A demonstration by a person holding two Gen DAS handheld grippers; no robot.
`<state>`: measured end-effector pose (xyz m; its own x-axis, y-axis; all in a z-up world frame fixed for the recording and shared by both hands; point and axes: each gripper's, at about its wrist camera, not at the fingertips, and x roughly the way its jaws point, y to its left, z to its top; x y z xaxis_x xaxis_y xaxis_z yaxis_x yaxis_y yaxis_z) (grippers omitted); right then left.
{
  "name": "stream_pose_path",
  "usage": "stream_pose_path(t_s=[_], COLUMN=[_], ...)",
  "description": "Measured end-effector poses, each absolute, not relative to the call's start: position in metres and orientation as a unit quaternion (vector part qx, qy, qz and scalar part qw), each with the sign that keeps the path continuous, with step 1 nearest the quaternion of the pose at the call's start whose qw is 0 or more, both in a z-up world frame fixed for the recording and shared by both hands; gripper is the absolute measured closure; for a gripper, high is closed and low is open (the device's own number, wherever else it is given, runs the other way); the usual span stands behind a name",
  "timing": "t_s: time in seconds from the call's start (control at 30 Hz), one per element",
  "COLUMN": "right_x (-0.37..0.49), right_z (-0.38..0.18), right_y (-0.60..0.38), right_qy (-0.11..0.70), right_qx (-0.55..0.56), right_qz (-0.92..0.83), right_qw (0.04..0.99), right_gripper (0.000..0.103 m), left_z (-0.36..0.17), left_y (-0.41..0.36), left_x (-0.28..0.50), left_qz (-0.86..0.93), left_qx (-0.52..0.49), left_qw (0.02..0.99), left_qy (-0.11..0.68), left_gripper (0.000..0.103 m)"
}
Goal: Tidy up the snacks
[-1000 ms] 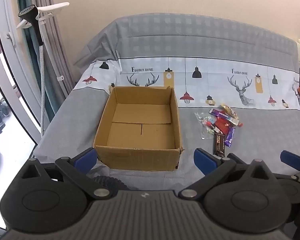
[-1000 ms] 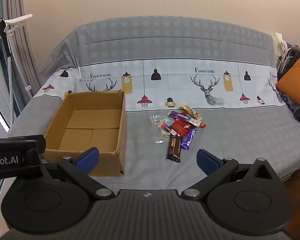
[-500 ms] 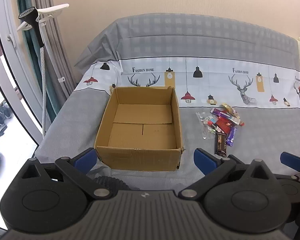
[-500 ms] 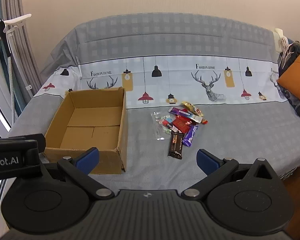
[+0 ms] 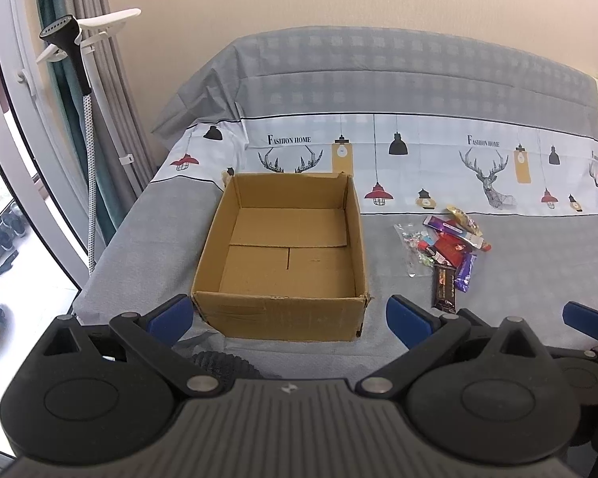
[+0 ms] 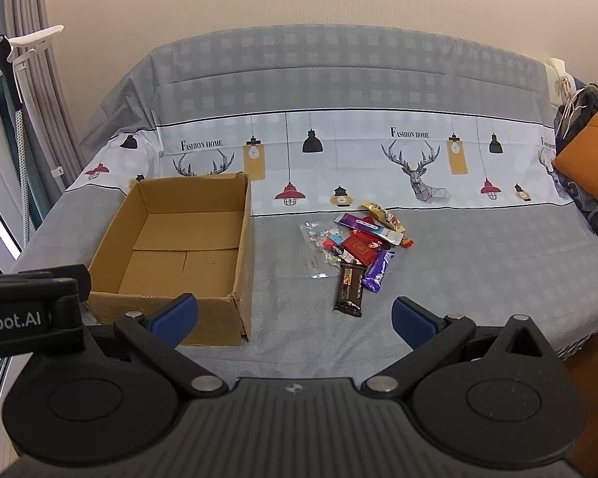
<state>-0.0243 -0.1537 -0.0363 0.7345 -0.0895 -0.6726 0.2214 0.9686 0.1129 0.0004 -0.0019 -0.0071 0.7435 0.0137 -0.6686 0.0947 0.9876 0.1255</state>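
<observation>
Left wrist view: the left gripper (image 5: pixel 287 314) is spread wide with nothing in it, hovering at the bed's (image 5: pixel 147 239) front edge right in front of the empty cardboard box (image 5: pixel 287 310). The snack pile (image 5: pixel 446 247) sits on the cover to the box's right. Right wrist view: the right gripper (image 6: pixel 295 318) is spread too and empty, with the dark chocolate bar (image 6: pixel 350 287) nearest the front edge and the rest of the pile behind it, near the box.

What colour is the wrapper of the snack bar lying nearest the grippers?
Dark brown, nearly black, with small orange print: the snack bar. Clearest in the right wrist view.

Cardboard box (image 6: pixel 171 247) near corner hidden behind left hand-held gripper (image 6: pixel 32 310); orange cushion (image 6: pixel 594 155) cut by right edge
</observation>
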Motion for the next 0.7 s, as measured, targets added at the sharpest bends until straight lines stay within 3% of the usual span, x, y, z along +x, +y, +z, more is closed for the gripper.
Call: stream_pose_path(t_s=[0.7], right_x=[-0.027], right_z=[-0.0375], right_y=[-0.152], right_qy=[0.355], right_qx=[0.093], right_qz=[-0.082], right_qw=[0.927], right_gripper=[0.0], left_z=[-0.0051], left_y=[-0.0018], left_x=[0.0003], left_qz=[-0.02], left_qx=[0.073], left_qw=[0.929], left_qy=[0.362], left_gripper=[0.0])
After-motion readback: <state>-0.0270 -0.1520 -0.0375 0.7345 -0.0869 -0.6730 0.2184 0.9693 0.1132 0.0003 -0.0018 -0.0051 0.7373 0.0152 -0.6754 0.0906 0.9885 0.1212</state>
